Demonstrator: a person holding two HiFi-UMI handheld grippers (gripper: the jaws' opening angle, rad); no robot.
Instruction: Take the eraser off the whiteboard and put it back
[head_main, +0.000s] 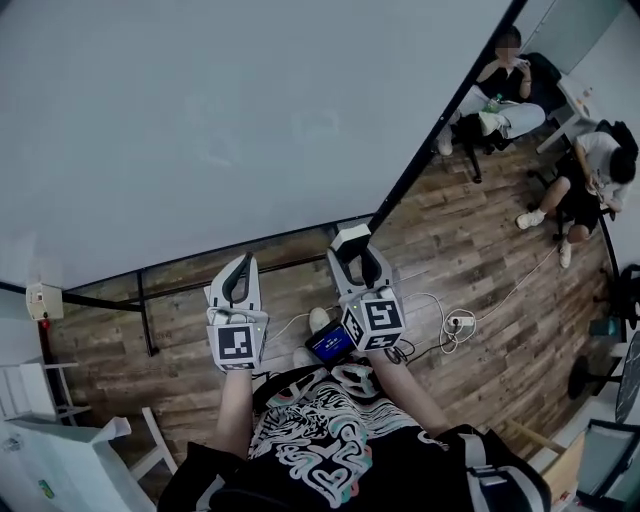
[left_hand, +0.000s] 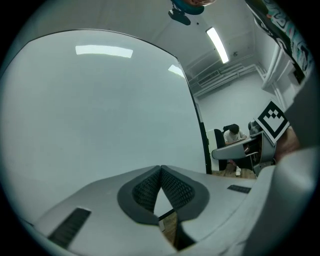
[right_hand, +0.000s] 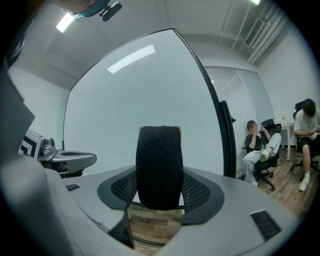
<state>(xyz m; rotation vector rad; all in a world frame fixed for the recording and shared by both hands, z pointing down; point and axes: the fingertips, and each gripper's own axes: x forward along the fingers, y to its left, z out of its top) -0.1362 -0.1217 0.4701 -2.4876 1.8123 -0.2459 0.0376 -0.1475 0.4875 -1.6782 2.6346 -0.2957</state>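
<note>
The big whiteboard (head_main: 220, 130) fills the upper left of the head view and stands close in front of both grippers. My right gripper (head_main: 355, 260) is shut on the eraser (head_main: 350, 239), whose white back shows between the fingertips just short of the board's lower edge. In the right gripper view the eraser's (right_hand: 160, 165) black felt stands upright, clamped between the pads, with the whiteboard (right_hand: 150, 95) behind it. My left gripper (head_main: 241, 264) is beside it on the left, its jaws meeting at the tips with nothing between them. The left gripper (left_hand: 161, 173) faces the bare whiteboard (left_hand: 100, 110).
The board's black stand frame (head_main: 150, 320) runs along the wooden floor below. A power strip with cables (head_main: 458, 324) lies at the right. Two seated people (head_main: 505, 85) and chairs are at the far right. White furniture (head_main: 60, 460) is at the lower left.
</note>
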